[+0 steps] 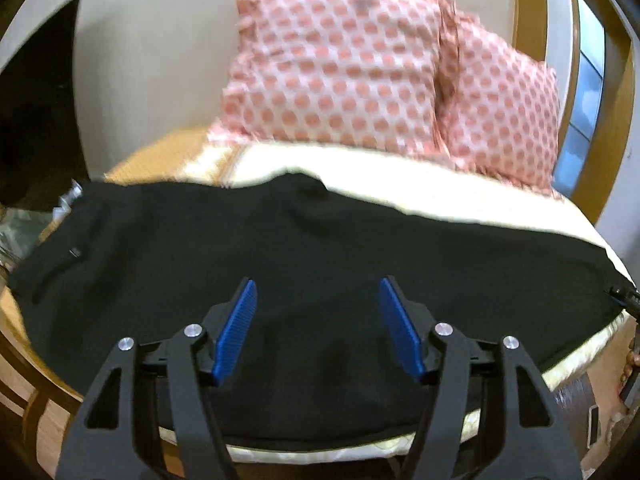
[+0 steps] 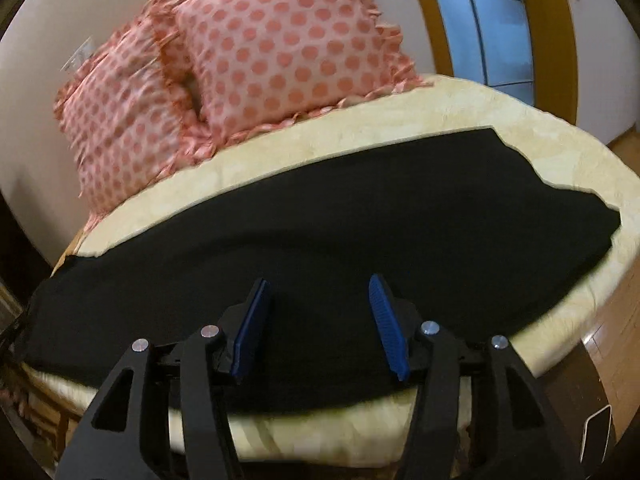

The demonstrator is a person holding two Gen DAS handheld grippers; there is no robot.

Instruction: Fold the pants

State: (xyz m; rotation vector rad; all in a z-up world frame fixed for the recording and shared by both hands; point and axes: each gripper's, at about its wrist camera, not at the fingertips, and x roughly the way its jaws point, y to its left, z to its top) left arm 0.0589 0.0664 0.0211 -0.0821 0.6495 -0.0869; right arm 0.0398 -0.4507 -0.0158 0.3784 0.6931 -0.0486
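- We see black pants (image 1: 320, 248) spread flat across a cream bed (image 2: 400, 120), waist end to the left, leg ends to the right.
- Our left gripper (image 1: 316, 292) hangs above the middle of the cloth, jaws wide apart, holding nothing.
- Our right gripper (image 2: 318, 292) hangs likewise, jaws wide, empty.
- Two pink dotted pillows (image 2: 280, 44) lean at the far side.
- Risk, we judge: pinching only the top layer, or snagging the bed cover, would skew the fold.
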